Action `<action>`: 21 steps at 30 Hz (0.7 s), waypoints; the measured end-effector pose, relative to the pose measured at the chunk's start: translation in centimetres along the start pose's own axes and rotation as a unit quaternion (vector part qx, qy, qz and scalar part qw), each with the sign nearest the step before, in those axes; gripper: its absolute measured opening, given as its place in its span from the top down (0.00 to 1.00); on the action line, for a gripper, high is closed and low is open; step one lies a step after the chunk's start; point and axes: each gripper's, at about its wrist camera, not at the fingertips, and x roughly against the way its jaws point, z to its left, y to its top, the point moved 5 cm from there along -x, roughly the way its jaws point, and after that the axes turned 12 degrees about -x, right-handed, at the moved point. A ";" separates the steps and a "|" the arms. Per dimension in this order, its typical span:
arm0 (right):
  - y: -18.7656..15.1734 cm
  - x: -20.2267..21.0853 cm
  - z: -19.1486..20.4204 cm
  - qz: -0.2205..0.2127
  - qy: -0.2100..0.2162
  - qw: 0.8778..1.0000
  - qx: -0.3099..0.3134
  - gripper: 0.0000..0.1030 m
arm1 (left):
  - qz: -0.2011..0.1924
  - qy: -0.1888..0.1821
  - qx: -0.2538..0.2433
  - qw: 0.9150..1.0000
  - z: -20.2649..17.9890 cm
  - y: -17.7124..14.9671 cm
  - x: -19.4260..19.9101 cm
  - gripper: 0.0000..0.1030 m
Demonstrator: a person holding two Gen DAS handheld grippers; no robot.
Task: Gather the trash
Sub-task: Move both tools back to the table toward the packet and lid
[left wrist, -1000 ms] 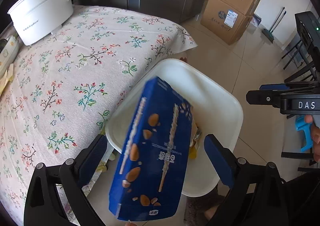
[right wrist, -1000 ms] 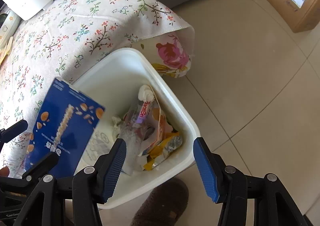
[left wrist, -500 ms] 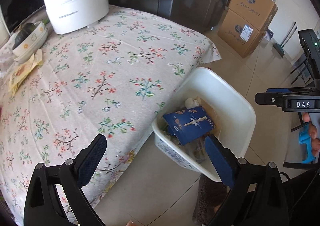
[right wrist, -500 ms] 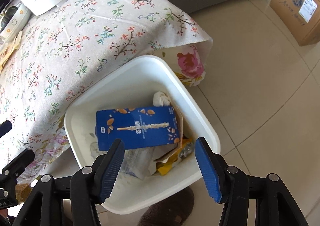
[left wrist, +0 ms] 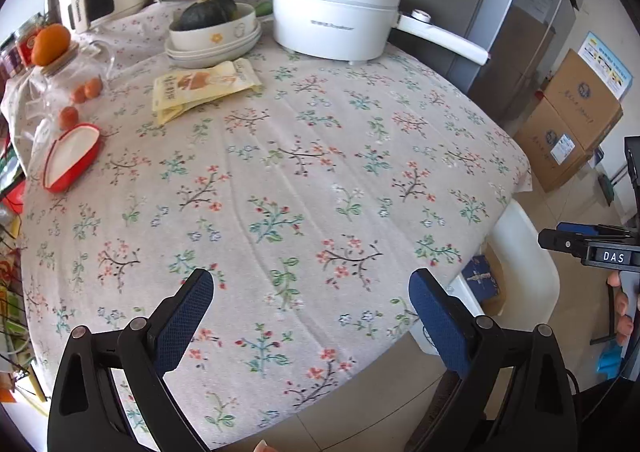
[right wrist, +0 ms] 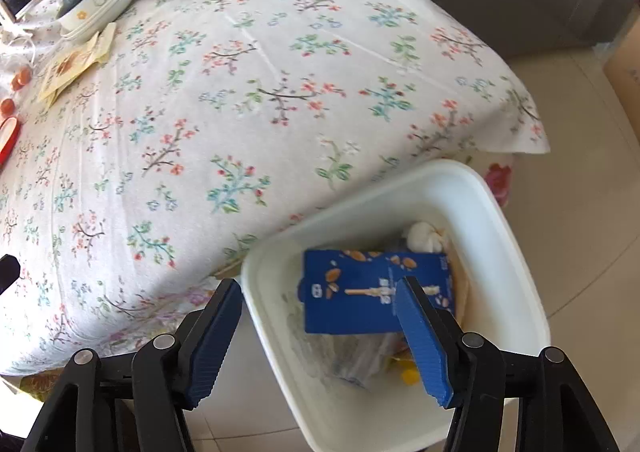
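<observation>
The blue snack box lies flat inside the white bin on the floor beside the table, on top of crumpled wrappers. In the left wrist view only a corner of the blue snack box and part of the bin show past the tablecloth edge. My left gripper is open and empty above the floral tablecloth. My right gripper hovers over the bin's near-left corner; its jaws are opening and nothing is between them. Yellow packets lie on the table near the bowls.
On the table stand a white electric pot, stacked bowls with a squash, a red case, a jar and small oranges. Cardboard boxes sit on the tiled floor by a grey fridge.
The blue box left my left gripper and dropped into the bin. Both grippers then swung left, away from the bin and over the table; the right jaws stand a little wider.
</observation>
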 end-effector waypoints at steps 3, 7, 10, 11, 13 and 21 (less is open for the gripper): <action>0.5 -0.8 3.2 0.000 0.011 1.000 0.013 0.32 | -0.003 0.016 0.020 1.000 3.1 -0.5 0.7 0.03; 0.9 -2.0 7.4 0.006 0.028 0.999 0.028 0.32 | -0.005 0.034 0.047 0.998 7.3 -1.1 1.5 0.03; 1.0 -3.0 10.2 0.011 0.037 0.998 0.043 0.31 | -0.002 0.048 0.067 0.997 10.7 -1.8 2.2 0.03; 1.2 -3.3 11.2 0.011 0.039 0.998 0.051 0.31 | 0.000 0.053 0.073 0.996 12.0 -2.0 2.4 0.03; 1.8 -3.7 12.8 0.008 0.037 0.997 0.070 0.31 | 0.005 0.064 0.089 0.994 14.8 -2.2 2.6 0.03; 6.1 -5.7 18.8 -0.004 0.063 0.994 0.084 0.29 | 0.012 0.106 0.178 0.978 26.7 -2.2 1.5 0.04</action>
